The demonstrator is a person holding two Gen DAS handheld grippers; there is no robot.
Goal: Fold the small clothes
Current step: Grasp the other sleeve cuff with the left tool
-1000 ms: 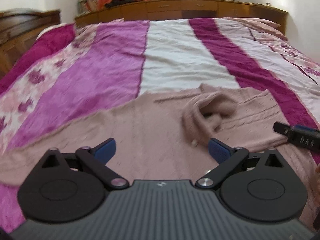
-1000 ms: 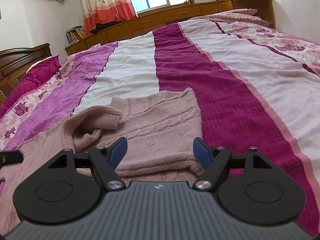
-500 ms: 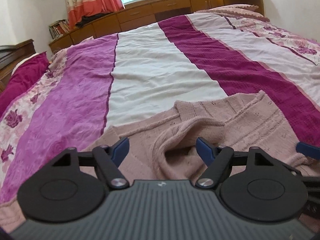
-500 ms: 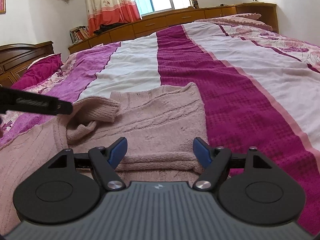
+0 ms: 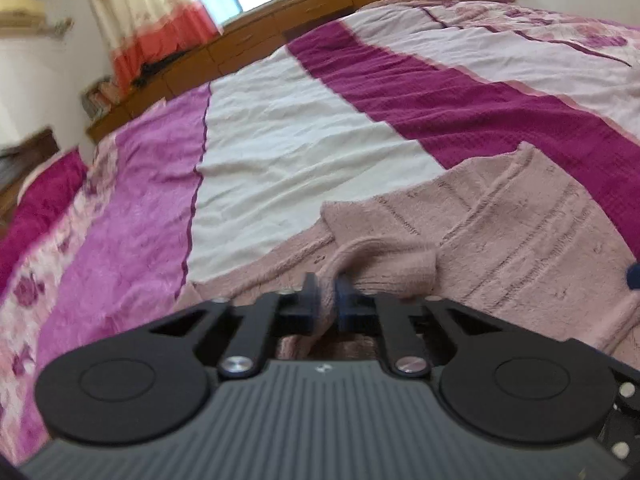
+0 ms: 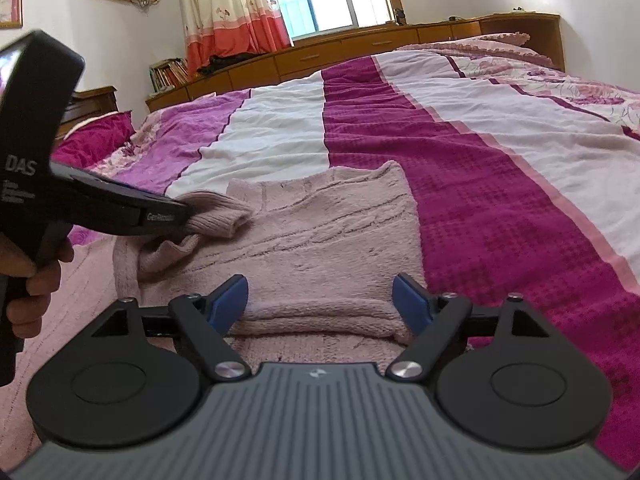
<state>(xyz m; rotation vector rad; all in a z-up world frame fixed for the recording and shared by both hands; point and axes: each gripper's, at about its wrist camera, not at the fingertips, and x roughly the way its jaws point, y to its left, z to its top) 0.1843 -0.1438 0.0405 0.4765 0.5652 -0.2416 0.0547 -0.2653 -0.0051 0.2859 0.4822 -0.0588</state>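
Note:
A pink knitted sweater (image 5: 500,232) lies spread on the striped bedspread (image 5: 304,136). My left gripper (image 5: 328,289) is shut on the sweater's ribbed collar (image 5: 384,256), with a pinch of knit squeezed between the blue pads. The right wrist view shows the same gripper (image 6: 182,216) from the side, clamped on the collar (image 6: 218,218). My right gripper (image 6: 320,298) hovers low over the sweater (image 6: 332,236) near its rolled edge (image 6: 320,320). Its jaws are opening, and the rolled edge lies between the blue pads (image 6: 232,298) without being pressed.
A person's hand (image 6: 36,280) holds the left gripper's handle at the left. Wooden cabinets (image 6: 360,46) and a curtain (image 6: 232,12) line the far wall. A dark headboard (image 6: 94,100) and magenta pillow (image 6: 96,136) sit at the left of the bed.
The left gripper has moved across to the collar, rolled, and shut on it. The right gripper sank slightly and its jaws stand a little wider.

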